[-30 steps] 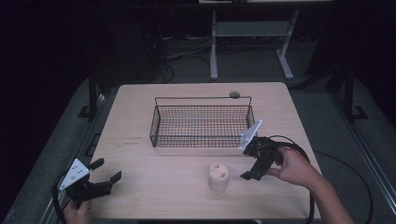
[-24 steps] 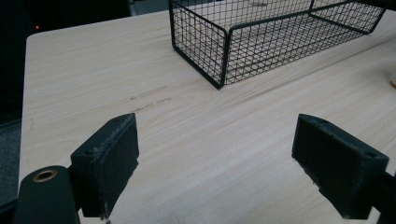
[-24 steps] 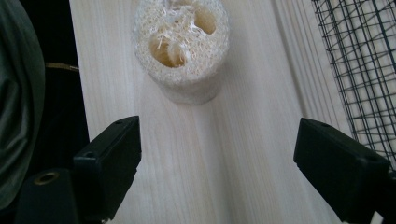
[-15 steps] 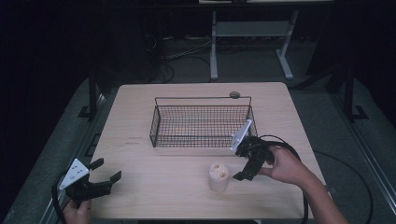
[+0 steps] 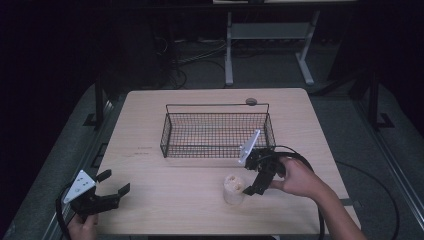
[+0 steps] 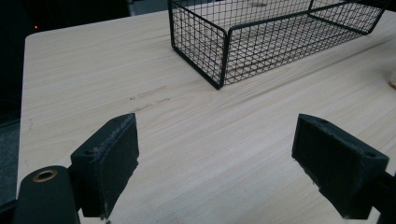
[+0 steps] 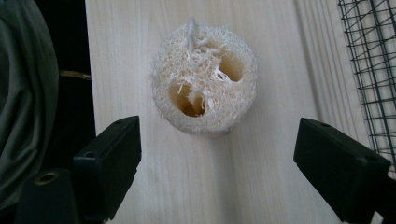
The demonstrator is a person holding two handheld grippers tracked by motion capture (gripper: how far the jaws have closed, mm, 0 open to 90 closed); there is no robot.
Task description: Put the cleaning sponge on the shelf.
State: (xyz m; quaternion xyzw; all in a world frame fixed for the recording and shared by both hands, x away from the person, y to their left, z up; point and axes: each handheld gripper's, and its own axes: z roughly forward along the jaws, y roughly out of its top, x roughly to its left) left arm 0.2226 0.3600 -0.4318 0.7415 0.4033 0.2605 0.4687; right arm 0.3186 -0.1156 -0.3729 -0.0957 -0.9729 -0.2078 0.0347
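With the loofah (image 7: 204, 79) standing on the table (image 5: 165, 192) just in front of the empty wire basket (image 5: 216, 131), the right gripper (image 5: 256, 181) is hanging over it wide-jawed, nothing grasped yet, while the left gripper (image 5: 102, 195), likewise spread, is idling well apart.

A pale wood-grain square table (image 5: 150, 125) stands lit in a dark room on grey floor (image 5: 360, 130). Well beyond the right gripper (image 5: 252, 187), a white metal stand frame (image 5: 270, 35) and tangled black cables (image 5: 190, 60) sit in shadow.
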